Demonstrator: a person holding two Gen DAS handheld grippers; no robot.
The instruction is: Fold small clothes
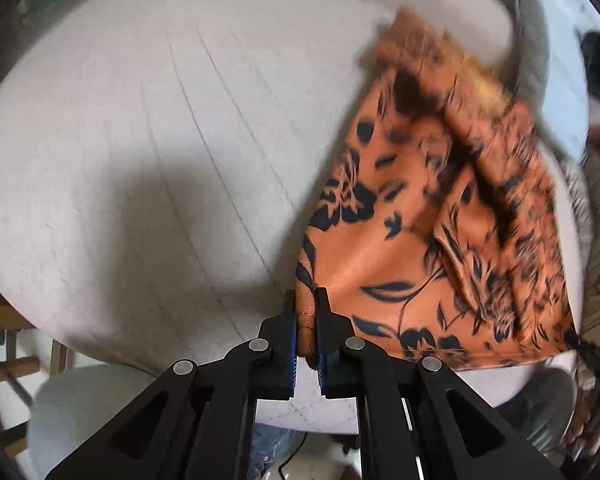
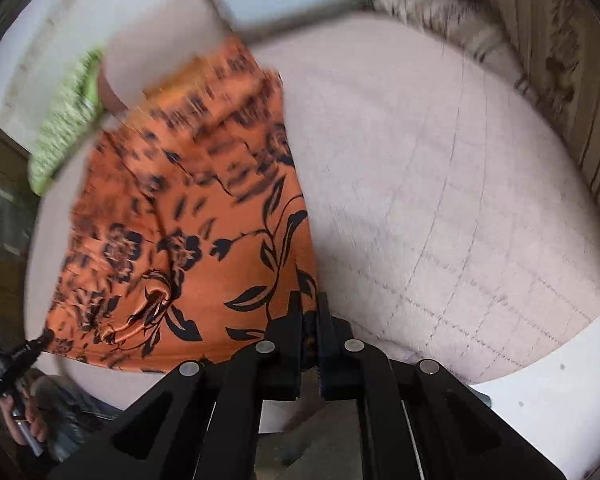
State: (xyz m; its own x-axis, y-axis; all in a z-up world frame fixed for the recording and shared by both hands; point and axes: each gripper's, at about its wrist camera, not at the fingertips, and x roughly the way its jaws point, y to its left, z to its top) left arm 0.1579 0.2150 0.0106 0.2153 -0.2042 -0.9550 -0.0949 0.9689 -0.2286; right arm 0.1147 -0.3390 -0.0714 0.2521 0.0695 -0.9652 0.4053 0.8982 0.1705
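While both near corners of the orange floral garment (image 1: 400,248) are pinched and its hem is drawn taut between the two tools, the folding itself looks barely begun: in my judgement this is the opening grasp, with the first fold yet to be laid and any further folds and smoothing left after it. The left gripper (image 1: 307,320) has its jaws together on a bunched bit of orange cloth at the garment's near left corner, and the right gripper (image 2: 310,320) has its jaws clamped on the near right corner, dark print showing in the narrow gap between its fingers. The garment lies on a pale quilted surface (image 1: 160,140), near its front edge, with its nearer half fairly flat and its farther half rumpled into ridges and creases, blurred in both views so that its far edge is hard to read. It is a thin, satiny cloth, orange with black flowers and leaves, likely to slip and drape loosely when lifted. A green patterned cloth (image 2: 66,132) lies just beyond its far left corner; whether the two touch I cannot tell
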